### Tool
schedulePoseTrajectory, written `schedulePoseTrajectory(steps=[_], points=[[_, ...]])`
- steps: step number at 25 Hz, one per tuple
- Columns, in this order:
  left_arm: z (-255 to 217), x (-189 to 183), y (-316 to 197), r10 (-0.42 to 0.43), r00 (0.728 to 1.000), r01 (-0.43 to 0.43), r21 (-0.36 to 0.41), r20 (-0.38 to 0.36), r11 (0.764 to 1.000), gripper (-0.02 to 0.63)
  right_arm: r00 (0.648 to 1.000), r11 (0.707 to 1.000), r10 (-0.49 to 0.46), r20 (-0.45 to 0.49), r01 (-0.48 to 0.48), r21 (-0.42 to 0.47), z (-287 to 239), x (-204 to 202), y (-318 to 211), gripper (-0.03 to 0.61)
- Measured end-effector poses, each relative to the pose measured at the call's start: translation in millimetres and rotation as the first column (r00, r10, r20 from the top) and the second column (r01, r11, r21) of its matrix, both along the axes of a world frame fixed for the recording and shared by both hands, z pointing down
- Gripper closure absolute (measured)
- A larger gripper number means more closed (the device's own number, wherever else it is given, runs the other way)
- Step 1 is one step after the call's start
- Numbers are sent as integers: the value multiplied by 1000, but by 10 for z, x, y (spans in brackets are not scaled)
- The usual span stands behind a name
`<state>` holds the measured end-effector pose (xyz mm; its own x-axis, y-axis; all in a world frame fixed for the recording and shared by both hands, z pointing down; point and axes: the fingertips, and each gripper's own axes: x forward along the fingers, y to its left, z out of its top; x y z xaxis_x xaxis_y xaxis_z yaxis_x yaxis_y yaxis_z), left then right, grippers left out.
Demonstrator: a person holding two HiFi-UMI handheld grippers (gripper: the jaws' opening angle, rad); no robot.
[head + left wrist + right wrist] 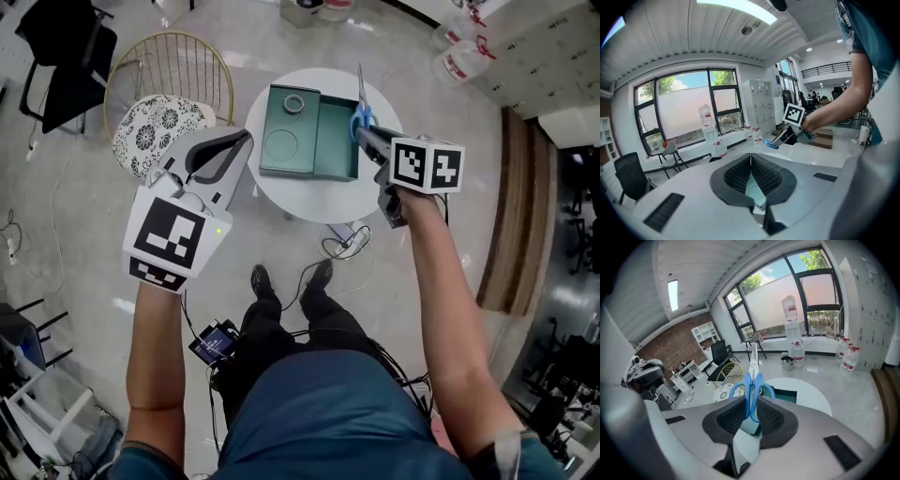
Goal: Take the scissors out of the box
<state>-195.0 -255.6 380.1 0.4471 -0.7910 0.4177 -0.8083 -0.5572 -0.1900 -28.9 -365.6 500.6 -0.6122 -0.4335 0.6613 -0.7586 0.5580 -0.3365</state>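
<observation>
Blue-handled scissors [361, 101] hang above the right edge of the open green box [336, 150], blades pointing away from me. My right gripper [362, 133] is shut on their handle. In the right gripper view the scissors [751, 380] stand upright between the jaws, over the box [788, 395]. My left gripper [246, 139] hovers to the left of the round white table [281, 192], shut with nothing in it. From the left gripper view, its shut jaws [750, 157] face the right gripper [782, 137] and the scissors [770, 145].
A roll of tape [294, 103] lies in the box's left half. A gold wire chair [159, 127] with a patterned cushion stands left of the table. A power strip and cables [352, 244] lie on the floor by my feet. Water bottles [459, 61] stand at the far right.
</observation>
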Motion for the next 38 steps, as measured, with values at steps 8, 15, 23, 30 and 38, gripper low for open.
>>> schedulePoseTrajectory(steps=[8, 15, 23, 30, 38], points=[[-450, 172, 252, 13, 1000, -13, 26, 23, 1000, 594, 998, 988, -45, 44, 38, 148, -908, 180, 338, 486], [-778, 415, 448, 36, 999, -38, 49, 41, 998, 594, 995, 963, -67, 68, 47, 267, -1596, 426, 634, 486], [-1092, 627, 601, 74, 995, -79, 72, 65, 994, 594, 993, 900, -107, 46, 77, 429, -2193, 652, 973, 486], [-1228, 772, 766, 95, 993, -101, 82, 76, 992, 594, 982, 800, -187, 31, 134, 584, -2508, 788, 1389, 486], [-1303, 807, 875, 101, 991, -108, 84, 85, 991, 594, 981, 787, -189, -42, 177, 591, -2536, 883, 1649, 486]])
